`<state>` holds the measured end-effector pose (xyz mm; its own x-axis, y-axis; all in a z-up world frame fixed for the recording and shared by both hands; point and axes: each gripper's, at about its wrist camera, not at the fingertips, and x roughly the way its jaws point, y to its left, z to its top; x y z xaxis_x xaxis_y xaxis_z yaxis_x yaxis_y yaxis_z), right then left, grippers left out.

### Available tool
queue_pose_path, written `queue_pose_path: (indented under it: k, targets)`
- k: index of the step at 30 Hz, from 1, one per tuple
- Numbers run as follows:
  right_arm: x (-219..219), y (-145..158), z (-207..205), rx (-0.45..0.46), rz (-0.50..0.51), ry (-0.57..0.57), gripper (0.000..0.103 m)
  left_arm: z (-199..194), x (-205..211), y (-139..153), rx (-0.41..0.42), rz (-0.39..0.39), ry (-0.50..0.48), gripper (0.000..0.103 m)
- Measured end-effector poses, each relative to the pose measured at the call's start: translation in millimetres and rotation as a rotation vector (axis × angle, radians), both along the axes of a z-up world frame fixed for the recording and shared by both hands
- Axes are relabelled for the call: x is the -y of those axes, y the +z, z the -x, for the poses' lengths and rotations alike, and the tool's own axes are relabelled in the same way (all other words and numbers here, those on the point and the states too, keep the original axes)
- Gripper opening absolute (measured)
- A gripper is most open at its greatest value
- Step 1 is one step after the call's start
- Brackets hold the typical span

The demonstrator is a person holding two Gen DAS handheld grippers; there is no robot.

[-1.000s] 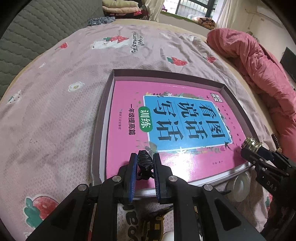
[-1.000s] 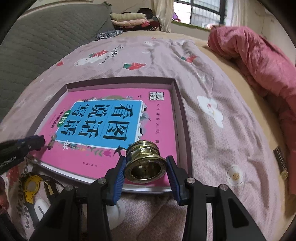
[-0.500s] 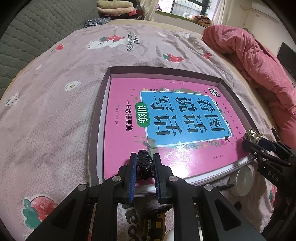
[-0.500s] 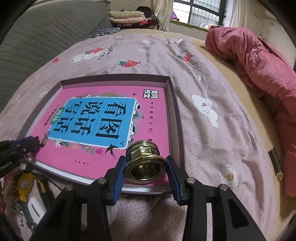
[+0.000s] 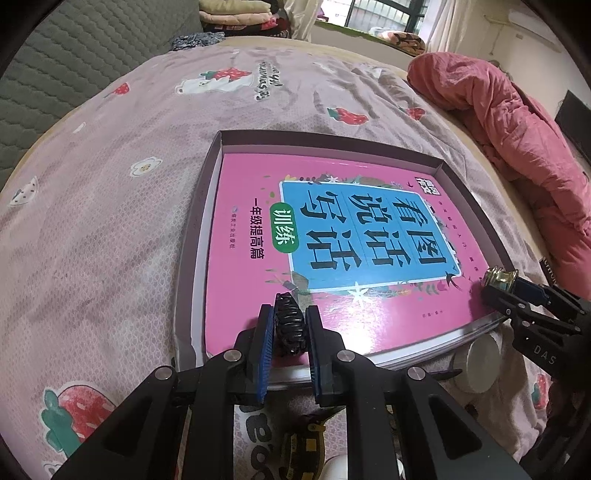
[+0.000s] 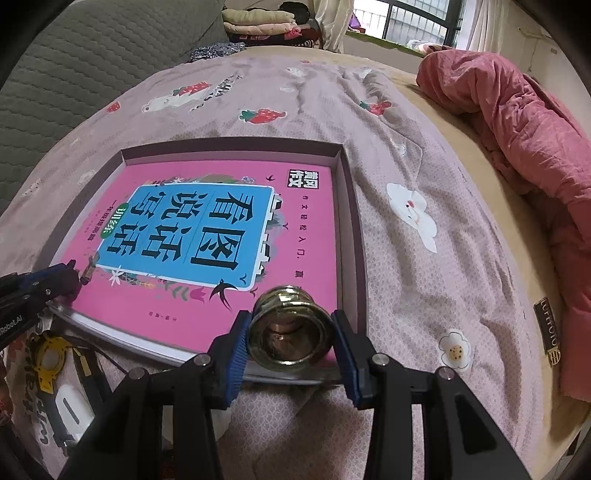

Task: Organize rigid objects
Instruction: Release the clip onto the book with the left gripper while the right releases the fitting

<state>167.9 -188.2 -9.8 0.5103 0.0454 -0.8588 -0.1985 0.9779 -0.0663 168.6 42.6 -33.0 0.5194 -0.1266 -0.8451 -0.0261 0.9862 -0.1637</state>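
Observation:
A shallow mauve box (image 5: 207, 206) lies on the bed and holds a pink book (image 5: 258, 280) with a blue title panel. It also shows in the right wrist view as box (image 6: 351, 229) and book (image 6: 303, 258). My left gripper (image 5: 290, 328) is shut on a black hair claw clip (image 5: 290, 325) over the book's near edge. My right gripper (image 6: 290, 332) is shut on a round brass fitting (image 6: 290, 328) over the book's near right corner; it also shows in the left wrist view (image 5: 500, 280).
A pink quilt (image 6: 517, 125) is heaped at the right. Folded clothes (image 6: 258, 22) lie at the back. Near the box's front edge are a white round item (image 5: 480, 363), a yellow tool (image 6: 50, 360) and cables.
Both grippers have moved slightly forward over the book's near edge, each still holding its object. The box and book have not moved.

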Motion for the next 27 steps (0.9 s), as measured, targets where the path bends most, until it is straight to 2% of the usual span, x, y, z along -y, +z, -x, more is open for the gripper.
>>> queue_pose_path:
  k: [9, 13, 27]
  targets:
    - [2.4, 1.9, 1.8, 0.007, -0.007, -0.007, 0.047, 2.5, -7.0, 1.7, 0.001, 0.049, 0.005, 0.019]
    - [6.4, 3.2, 4.4, 0.014, -0.022, -0.012, 0.051, 3.1, -5.4, 2.4, 0.0, 0.034, 0.001, 0.02]
    - [17.4, 16.0, 23.5, 0.075, -0.11, -0.027, 0.054, 5.0, -7.1, 3.6, 0.0, 0.018, 0.009, 0.031]
